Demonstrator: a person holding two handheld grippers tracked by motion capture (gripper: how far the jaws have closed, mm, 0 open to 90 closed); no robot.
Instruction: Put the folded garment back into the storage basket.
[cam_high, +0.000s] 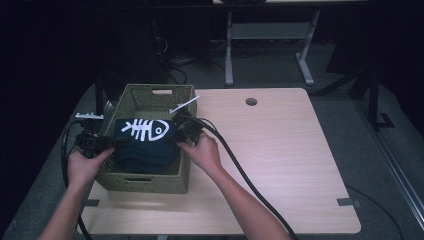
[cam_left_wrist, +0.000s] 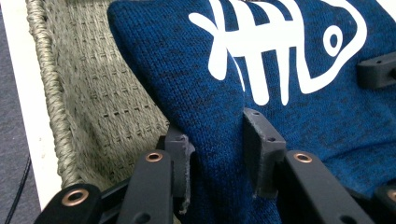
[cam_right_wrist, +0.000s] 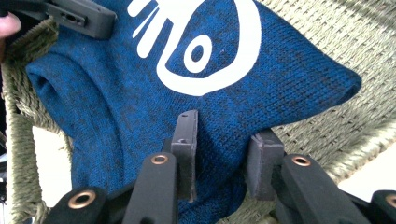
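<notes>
A: Where was the blue sweater (cam_high: 145, 142)?

B: Folded in the woven basket (cam_high: 131, 102), fishbone print up, at the worktop's (cam_high: 280, 150) left side.

A: Grippers?

B: Left gripper (cam_left_wrist: 215, 154) pinched its left edge, right gripper (cam_right_wrist: 226, 156) its right; both jaws clamped on knit.

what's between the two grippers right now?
The blue sweater with the white fishbone print, in the woven basket. The high view shows the left gripper and right gripper pinching its opposite edges; nothing else sits between them.

Both tongs (cam_high: 122, 142) (cam_high: 176, 129) clamped, hands apart.
</notes>
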